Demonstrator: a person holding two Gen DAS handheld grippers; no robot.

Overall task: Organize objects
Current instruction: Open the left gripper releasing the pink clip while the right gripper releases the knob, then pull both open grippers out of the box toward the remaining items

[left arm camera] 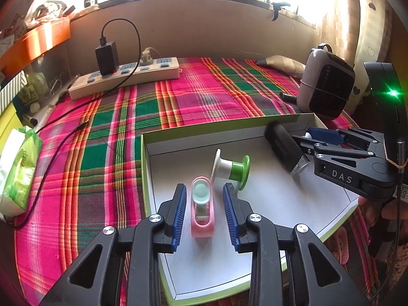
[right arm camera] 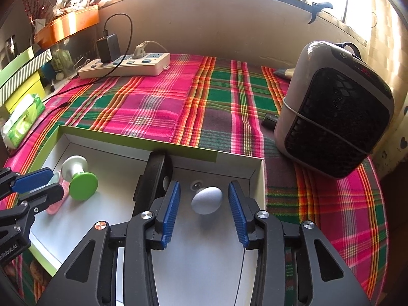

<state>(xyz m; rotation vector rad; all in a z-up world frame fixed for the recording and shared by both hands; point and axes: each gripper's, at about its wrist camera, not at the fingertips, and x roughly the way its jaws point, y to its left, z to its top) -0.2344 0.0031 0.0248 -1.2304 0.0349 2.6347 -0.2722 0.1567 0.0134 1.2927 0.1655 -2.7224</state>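
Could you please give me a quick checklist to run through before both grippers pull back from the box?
1. Left gripper clear of the pink item: ok, gaps show on both sides.
2. Right gripper clear of the grey knob: ok, neither pad touches it.
3. Pink item inside the box: ok, it lies on the white floor.
4. Green-and-white spool settled: cannot tell, it lies on its side, close to or touching the pink item.
5. Black trimmer in the box: ok, near the far wall beside the right gripper.
6. Grippers clear of each other: ok, a wide gap shows between them.
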